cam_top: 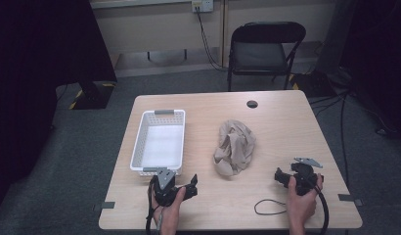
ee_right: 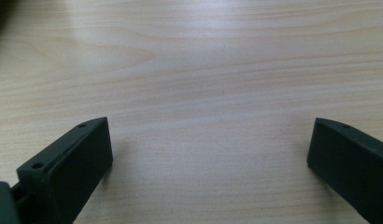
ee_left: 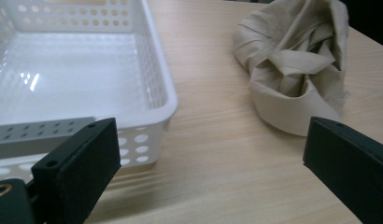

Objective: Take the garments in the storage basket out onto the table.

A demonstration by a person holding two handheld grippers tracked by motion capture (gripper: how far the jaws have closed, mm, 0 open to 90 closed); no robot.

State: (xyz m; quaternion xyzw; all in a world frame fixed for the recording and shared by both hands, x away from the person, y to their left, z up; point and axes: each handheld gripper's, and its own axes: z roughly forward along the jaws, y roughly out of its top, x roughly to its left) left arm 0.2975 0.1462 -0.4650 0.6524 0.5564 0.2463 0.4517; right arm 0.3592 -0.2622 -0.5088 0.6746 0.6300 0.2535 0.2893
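A crumpled beige cloth (cam_top: 233, 147) is seen lying near the middle of the light wooden table (cam_top: 286, 122), heaped into a loose mound rather than spread flat. Its fabric is plain and unpatterned, a pale tan, and it is gathered into many soft folds and ridges. In the left gripper view the cloth (ee_left: 292, 65) is shown in more detail: broad creased bands are wrapped over one another, a rounded smooth fold is turned toward the camera at the bottom, and a darker hollow is formed among the folds in its centre. It is touched by neither gripper.

A white perforated basket (cam_top: 140, 147) is placed to the left of the cloth, apart from it, with bare table between them. Grey handles are fitted at its short ends, and nothing is seen inside it.

The left gripper (cam_top: 188, 188) is held in a hand (cam_top: 167, 210) at the near edge of the table, just in front of the basket's near end. Its jaws are spread wide apart, and nothing is gripped between them; in its own view the basket (ee_left: 152, 93) and the cloth are framed beyond them.

The right gripper (cam_top: 281, 177) is held near the table's right front corner, well apart from the cloth. Its jaws are likewise spread wide, and only bare wood grain is seen between them.
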